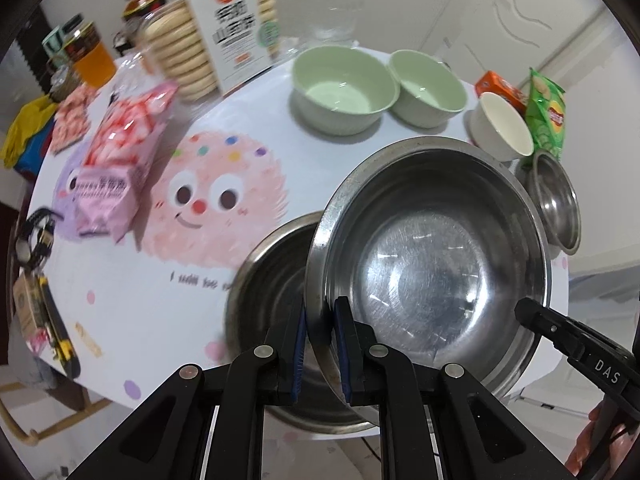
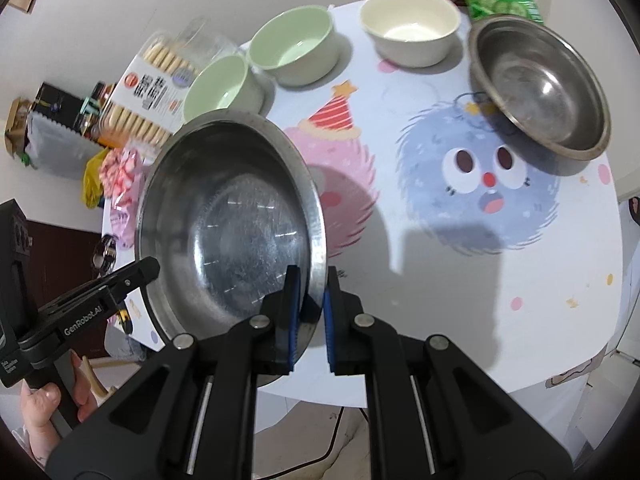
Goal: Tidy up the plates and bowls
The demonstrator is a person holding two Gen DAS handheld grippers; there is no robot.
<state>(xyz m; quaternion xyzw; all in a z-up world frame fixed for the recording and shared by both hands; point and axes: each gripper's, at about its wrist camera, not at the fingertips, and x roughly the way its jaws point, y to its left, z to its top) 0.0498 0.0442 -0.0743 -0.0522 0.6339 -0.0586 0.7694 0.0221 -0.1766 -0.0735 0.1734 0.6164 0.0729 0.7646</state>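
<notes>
The left tongs (image 1: 320,344) pinch the rim of a big steel bowl (image 1: 432,264). The right tongs (image 2: 310,316) pinch the other side of the same bowl's rim. Both pairs are closed tight on it, and the bowl is tilted up off the surface (image 1: 132,300).

Just under the left tongs sits a second steel bowl (image 1: 272,280). The held bowl partly covers it.

Past the left tongs, farther back, two green bowls (image 1: 344,88) stand side by side, touching. To their right is a cream bowl (image 1: 504,128). A small steel bowl (image 1: 556,200) sits in front of the cream bowl, off to the right of the held bowl.

Behind the cream bowl are a green chip bag (image 1: 548,116) and an orange box (image 1: 500,88).

Far to the left of the left tongs lies a pink candy bag (image 1: 120,160). Behind it stands a box of cookies (image 1: 212,40), with jars beside it.

A hand (image 2: 48,404) holds the left tongs' handle.
</notes>
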